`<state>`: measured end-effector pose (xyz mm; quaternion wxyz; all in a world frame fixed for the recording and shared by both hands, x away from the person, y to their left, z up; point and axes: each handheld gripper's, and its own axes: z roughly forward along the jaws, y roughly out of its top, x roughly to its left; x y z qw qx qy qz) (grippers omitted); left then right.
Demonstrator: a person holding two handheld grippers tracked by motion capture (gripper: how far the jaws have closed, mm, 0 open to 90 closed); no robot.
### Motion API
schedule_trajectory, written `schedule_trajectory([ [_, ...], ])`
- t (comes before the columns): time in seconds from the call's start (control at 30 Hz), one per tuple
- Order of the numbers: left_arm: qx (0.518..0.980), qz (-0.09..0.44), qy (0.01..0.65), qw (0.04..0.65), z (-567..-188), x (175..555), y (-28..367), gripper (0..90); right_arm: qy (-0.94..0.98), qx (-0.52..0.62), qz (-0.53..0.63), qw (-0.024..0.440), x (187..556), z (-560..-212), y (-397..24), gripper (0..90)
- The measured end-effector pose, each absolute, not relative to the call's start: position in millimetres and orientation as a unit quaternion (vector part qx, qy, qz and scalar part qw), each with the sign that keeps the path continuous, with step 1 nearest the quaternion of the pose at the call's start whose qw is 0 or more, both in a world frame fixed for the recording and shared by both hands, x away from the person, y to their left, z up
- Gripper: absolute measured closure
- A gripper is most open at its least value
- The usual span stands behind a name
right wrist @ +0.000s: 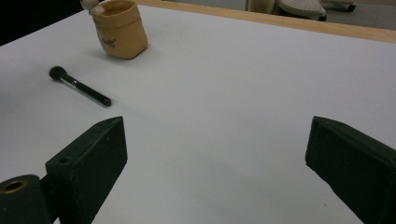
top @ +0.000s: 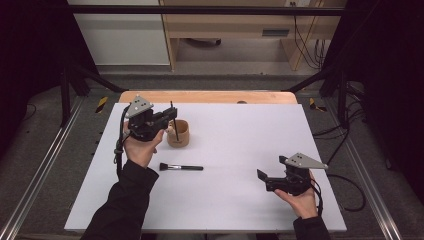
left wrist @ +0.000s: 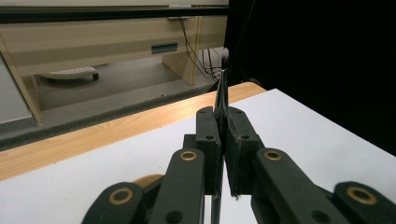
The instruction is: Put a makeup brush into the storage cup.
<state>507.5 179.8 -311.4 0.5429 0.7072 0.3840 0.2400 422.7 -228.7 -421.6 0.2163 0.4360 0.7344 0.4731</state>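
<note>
Item 1: thin black brush (top: 174, 125), slim dark handle, held nearly upright with a slight tilt. The left gripper (top: 170, 116) has its fingers (left wrist: 208, 140) clamped on the handle; in the left gripper view the handle runs up between the 2 closed black pads and ends in a small pale tip above them. In the high view the lower end of the brush sits at the mouth of the pouch; whether it touches the inside cannot be told.

Item 2: tan fabric pouch (top: 179, 134), round, open at the top, rim rolled over, small dark print on its side in the right gripper view (right wrist: 119, 30). It stands upright on the white counter (top: 235, 145), toward the far left part, just beside the left gripper.

Item 3: black makeup brush (top: 181, 167) with a short, dense dark head and a straight handle. It lies flat on the counter, nearer the person's edge than the pouch and apart from it, head pointing toward the left edge. It also shows in the right gripper view (right wrist: 80, 87).

Item 4: right gripper (top: 260, 175), held in the person's right hand (top: 300, 200) low over the near right part of the counter, well apart from all 3 items. Its fingers (right wrist: 95, 154) stand wide apart with bare counter between them.

Item 5: wooden strip (top: 207, 96) along the far edge of the counter.
</note>
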Motion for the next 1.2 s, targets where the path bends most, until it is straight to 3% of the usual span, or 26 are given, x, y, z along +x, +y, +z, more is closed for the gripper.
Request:
schedule_trajectory([
  [1.2, 0.710, 0.266, 0.400, 0.515, -319.1, 559.3, 164.9, 84.5, 0.732, 0.434, 0.479, 0.215, 422.5, -420.1, -230.0, 5.8],
])
